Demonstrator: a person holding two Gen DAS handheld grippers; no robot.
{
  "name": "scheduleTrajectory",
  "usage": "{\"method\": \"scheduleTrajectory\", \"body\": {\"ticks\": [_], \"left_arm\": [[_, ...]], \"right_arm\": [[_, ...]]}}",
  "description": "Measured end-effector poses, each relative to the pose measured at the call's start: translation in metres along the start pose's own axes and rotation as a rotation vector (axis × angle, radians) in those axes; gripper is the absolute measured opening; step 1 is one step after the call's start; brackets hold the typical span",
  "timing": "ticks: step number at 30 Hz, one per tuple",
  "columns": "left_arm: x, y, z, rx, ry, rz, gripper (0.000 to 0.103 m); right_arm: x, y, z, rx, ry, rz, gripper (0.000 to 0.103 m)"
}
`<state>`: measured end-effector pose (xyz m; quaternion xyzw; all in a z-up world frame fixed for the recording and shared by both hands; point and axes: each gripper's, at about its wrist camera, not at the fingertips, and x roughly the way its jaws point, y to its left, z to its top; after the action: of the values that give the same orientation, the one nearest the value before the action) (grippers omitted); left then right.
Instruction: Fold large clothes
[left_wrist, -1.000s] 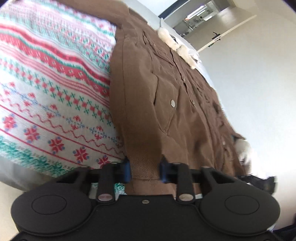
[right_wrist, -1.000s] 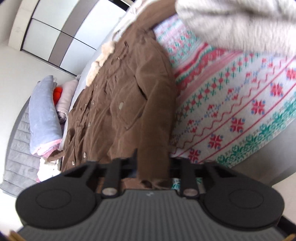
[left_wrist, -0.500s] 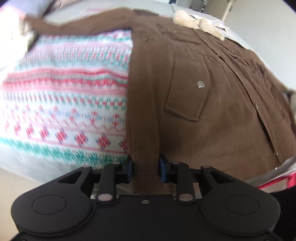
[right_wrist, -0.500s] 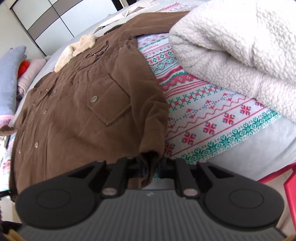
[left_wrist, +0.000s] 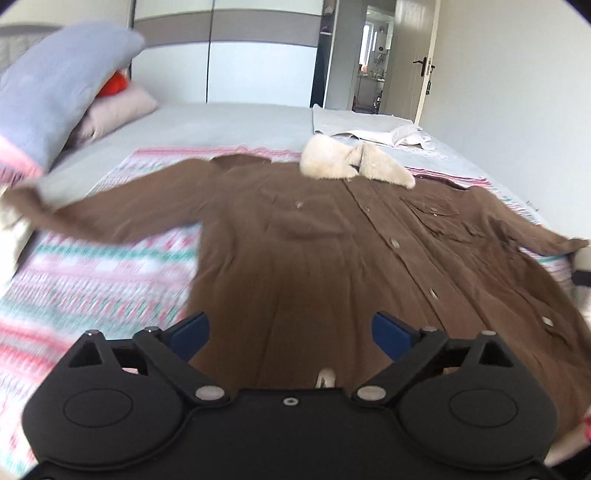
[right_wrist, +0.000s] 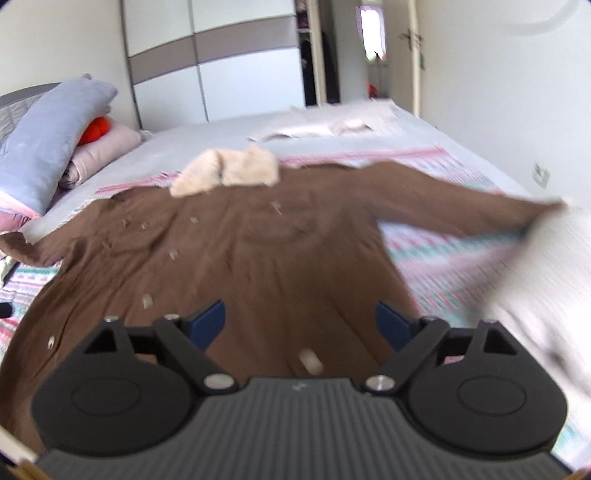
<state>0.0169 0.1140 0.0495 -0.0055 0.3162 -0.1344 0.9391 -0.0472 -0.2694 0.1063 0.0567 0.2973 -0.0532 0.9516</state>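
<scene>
Flat on the bed (left_wrist: 229, 122) — brown corduroy coat (left_wrist: 314, 266), cream fleece collar (left_wrist: 351, 162), sleeves spread over a knit-patterned blanket (left_wrist: 92, 280). Left gripper (left_wrist: 290, 328) and right gripper (right_wrist: 299, 325): jaws opening wide, gripping nothing.

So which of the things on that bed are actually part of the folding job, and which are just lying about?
Part of the job:
- brown jacket with its cream fleece collar, spread flat
- left tool and right tool, both jaws opening, pressing on nothing

Just lying about:
- patterned blanket under the jacket
- blue pillow
- pink pillow
- white cloth at the far end
</scene>
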Motion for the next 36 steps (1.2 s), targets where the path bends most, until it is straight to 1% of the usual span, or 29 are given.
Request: {"method": "scheduleTrajectory", "body": {"ticks": [3,5,7,8,10,11,12,13,14,15,16,17,18,19,20,21,22,23,24,26,27,28,29,30,32,33,36], "left_arm": [[0.043,-0.016,0.009,0.019,-0.039,0.025,0.096],[0.076,-0.019,0.013,0.022,-0.071,0.039,0.096],[0.091,-0.018,0.015,0.023,-0.123,0.037,0.096],[0.098,-0.017,0.016,0.041,-0.138,0.032,0.096],[0.114,-0.013,0.02,0.089,-0.161,0.045,0.096],[0.122,-0.009,0.022,0.1,-0.175,0.058,0.096],[0.131,-0.003,0.022,0.096,-0.167,0.065,0.096],[0.139,0.003,0.023,0.076,-0.137,0.058,0.096],[0.149,0.012,0.023,0.041,-0.087,0.049,0.096],[0.156,0.023,0.023,0.011,-0.036,0.04,0.096],[0.16,0.03,0.023,0.004,-0.007,0.029,0.095],[0.159,0.036,0.022,0.018,0.006,0.017,0.095],[0.155,0.04,0.021,0.055,0.008,0.006,0.095],[0.149,0.042,0.019,0.091,0.009,0.003,0.095],[0.143,0.045,0.017,0.113,0.004,-0.005,0.095],[0.135,0.049,0.016,0.122,0.004,-0.029,0.095],[0.126,0.052,0.015,0.127,-0.001,-0.045,0.096],[0.114,0.057,0.014,0.127,-0.015,-0.018,0.096],[0.103,0.061,0.013,0.121,-0.025,0.026,0.096],[0.084,0.082,0.012,0.095,-0.06,0.081,0.097],[0.08,0.094,0.013,0.074,-0.074,0.113,0.098],[0.078,0.106,0.015,0.051,-0.087,0.16,0.101],[0.078,0.12,0.017,0.024,-0.095,0.223,0.102],[0.079,0.137,0.019,-0.018,-0.094,0.291,0.102],[0.082,0.17,0.026,-0.127,-0.078,0.389,0.102],[0.083,0.188,0.03,-0.187,-0.075,0.421,0.102],[0.088,0.229,0.043,-0.323,-0.095,0.477,0.102]], "right_arm": [[0.046,0.022,0.012,-0.049,-0.068,-0.032,0.092],[0.067,0.028,0.012,-0.079,-0.108,-0.057,0.093],[0.087,0.029,0.013,-0.117,-0.135,-0.061,0.094],[0.096,0.03,0.016,-0.128,-0.142,-0.058,0.094],[0.111,0.029,0.023,-0.114,-0.151,-0.04,0.095],[0.118,0.027,0.027,-0.091,-0.157,-0.03,0.097],[0.127,0.024,0.031,-0.064,-0.16,-0.022,0.099],[0.136,0.021,0.034,-0.05,-0.156,-0.016,0.1],[0.146,0.018,0.034,-0.047,-0.146,-0.019,0.1],[0.156,0.015,0.032,-0.053,-0.127,-0.037,0.1],[0.162,0.011,0.028,-0.058,-0.094,-0.063,0.1],[0.172,0.005,0.024,-0.06,-0.038,-0.098,0.1],[0.183,-0.002,0.02,-0.054,0.037,-0.142,0.099],[0.191,-0.011,0.015,-0.038,0.094,-0.163,0.099],[0.19,-0.019,0.012,-0.011,0.082,-0.13,0.099],[0.187,-0.025,0.012,0.01,0.074,-0.109,0.099],[0.183,-0.026,0.013,0.011,0.073,-0.105,0.099],[0.18,-0.025,0.013,0.005,0.07,-0.119,0.1],[0.177,-0.023,0.012,-0.004,0.074,-0.129,0.1],[0.17,-0.018,0.01,-0.023,0.075,-0.134,0.101],[0.166,-0.017,0.01,-0.03,0.076,-0.132,0.103],[0.163,-0.016,0.01,-0.031,0.078,-0.125,0.103],[0.16,-0.016,0.009,-0.026,0.078,-0.118,0.103],[0.155,-0.015,0.009,-0.017,0.075,-0.112,0.103],[0.151,-0.014,0.013,-0.007,0.076,-0.102,0.103],[0.149,-0.012,0.014,-0.009,0.073,-0.1,0.103],[0.146,-0.005,0.016,-0.03,0.059,-0.115,0.103]]}}
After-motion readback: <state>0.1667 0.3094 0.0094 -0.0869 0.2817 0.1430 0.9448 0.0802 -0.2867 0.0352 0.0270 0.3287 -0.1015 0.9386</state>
